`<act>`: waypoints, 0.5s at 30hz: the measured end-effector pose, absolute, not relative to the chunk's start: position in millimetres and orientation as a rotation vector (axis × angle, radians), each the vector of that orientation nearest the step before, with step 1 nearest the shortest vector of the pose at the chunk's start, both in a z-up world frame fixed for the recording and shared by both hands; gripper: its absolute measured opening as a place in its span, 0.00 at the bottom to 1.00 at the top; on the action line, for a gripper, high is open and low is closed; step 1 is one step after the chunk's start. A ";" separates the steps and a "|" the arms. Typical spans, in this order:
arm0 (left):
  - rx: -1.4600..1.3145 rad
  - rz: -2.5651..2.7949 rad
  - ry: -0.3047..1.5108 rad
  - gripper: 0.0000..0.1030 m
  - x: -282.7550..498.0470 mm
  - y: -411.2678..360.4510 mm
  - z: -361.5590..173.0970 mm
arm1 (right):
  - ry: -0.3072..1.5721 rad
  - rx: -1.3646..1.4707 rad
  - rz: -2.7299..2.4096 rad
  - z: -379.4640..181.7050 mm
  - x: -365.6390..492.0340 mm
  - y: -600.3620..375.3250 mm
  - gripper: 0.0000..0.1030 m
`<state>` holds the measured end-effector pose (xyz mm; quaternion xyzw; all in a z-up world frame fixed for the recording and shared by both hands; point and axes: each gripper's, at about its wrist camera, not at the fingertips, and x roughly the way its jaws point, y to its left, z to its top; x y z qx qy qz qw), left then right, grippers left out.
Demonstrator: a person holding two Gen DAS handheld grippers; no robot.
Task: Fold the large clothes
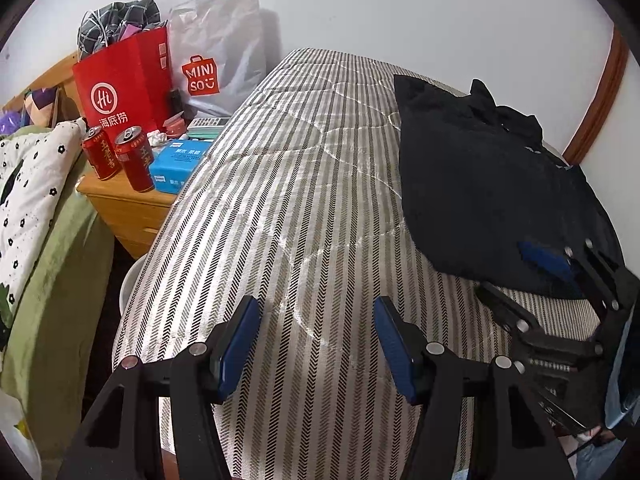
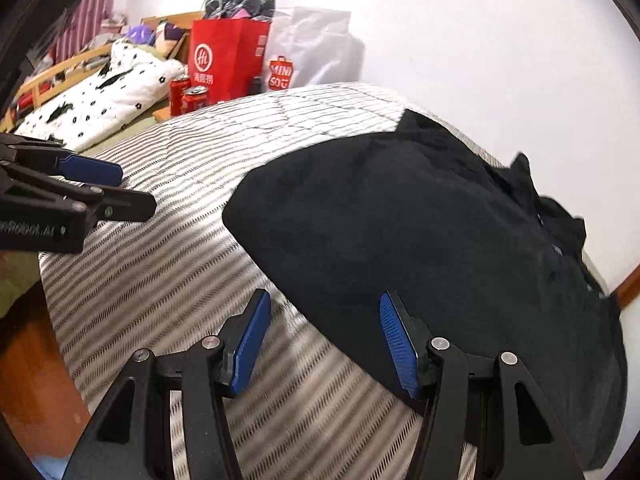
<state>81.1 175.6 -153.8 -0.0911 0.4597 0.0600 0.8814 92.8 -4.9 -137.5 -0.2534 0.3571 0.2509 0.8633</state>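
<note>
A large black garment (image 1: 480, 176) lies in a folded heap on the right side of a striped quilted bed (image 1: 288, 208), near the wall. It fills the right half of the right wrist view (image 2: 432, 240). My left gripper (image 1: 316, 304) is open and empty above bare quilt, left of the garment. My right gripper (image 2: 324, 300) is open and empty, its jaws straddling the garment's near edge; it also shows in the left wrist view (image 1: 520, 268). The left gripper shows at the left of the right wrist view (image 2: 136, 188).
A wooden nightstand (image 1: 132, 208) left of the bed holds two red cans (image 1: 134, 158), a blue box (image 1: 176, 166), a red bag (image 1: 124, 80) and a white bag (image 1: 218, 64). A second bed with a flowered quilt (image 1: 28, 184) stands further left. A white wall runs behind.
</note>
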 end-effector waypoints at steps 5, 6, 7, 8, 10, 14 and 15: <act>-0.189 0.114 0.959 0.55 81.9 177.1 -153.6 | 0.712 -0.615 0.507 -137.0 104.1 14.5 0.55; -0.191 0.113 0.959 0.55 82.1 177.5 -153.6 | 0.706 -0.617 0.503 -137.0 107.4 16.7 0.55; -0.191 0.112 0.960 0.55 82.2 177.6 -153.7 | 0.701 -0.610 0.503 -137.4 111.3 18.4 0.55; -0.191 0.113 0.960 0.55 82.3 177.4 -153.7 | 0.701 -0.604 0.505 -137.7 114.4 19.1 0.54; -0.185 0.111 0.961 0.55 82.6 176.8 -153.8 | 0.713 -0.579 0.508 -137.3 122.0 20.5 0.54; -0.173 0.107 0.963 0.55 83.6 172.5 -153.9 | 0.727 -0.550 0.493 -137.3 131.1 21.3 0.19; -0.169 0.108 0.963 0.55 83.6 170.8 -153.6 | 0.719 -0.536 0.496 -134.2 131.3 19.2 0.15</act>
